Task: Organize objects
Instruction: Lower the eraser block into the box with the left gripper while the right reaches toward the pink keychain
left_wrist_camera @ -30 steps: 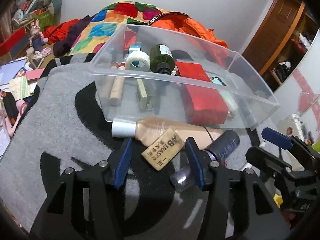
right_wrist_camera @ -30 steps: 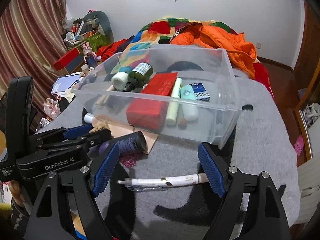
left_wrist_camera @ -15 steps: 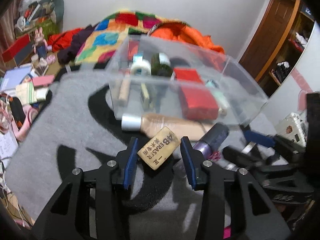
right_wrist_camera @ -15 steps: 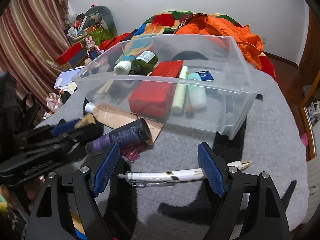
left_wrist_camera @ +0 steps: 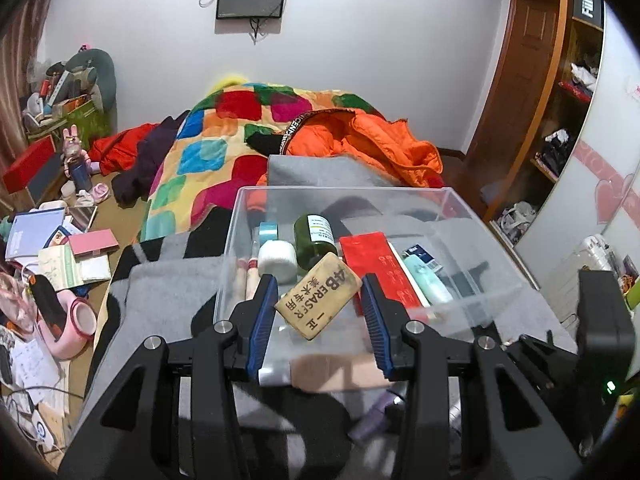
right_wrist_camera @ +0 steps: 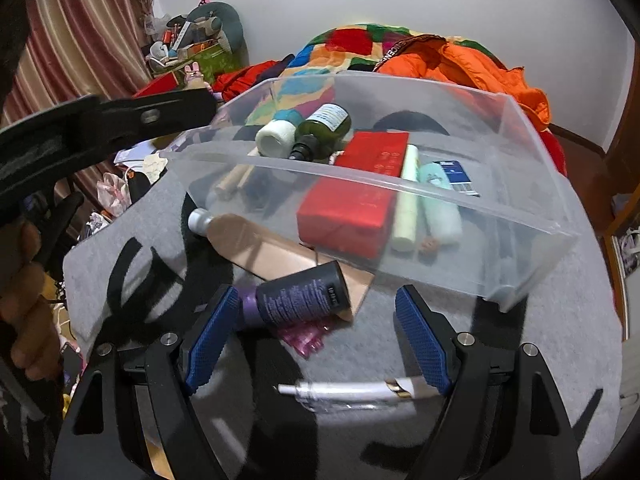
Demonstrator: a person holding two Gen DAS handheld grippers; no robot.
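The left hand-held gripper (left_wrist_camera: 318, 310) has risen from the grey blanket (right_wrist_camera: 560, 360) and now holds the 4B eraser (left_wrist_camera: 318, 300) pinched cornerwise above the near wall of the clear plastic bin (left_wrist_camera: 460, 208); I judge a drop inside comes next. The right hand-held gripper (right_wrist_camera: 316, 340), jaws wide and empty, has advanced over the white pen (right_wrist_camera: 352, 394) toward the dark purple bottle (right_wrist_camera: 302, 300). Beyond, the beige tube (right_wrist_camera: 256, 242) is half hidden under the bin; the pen's far end is cut off.
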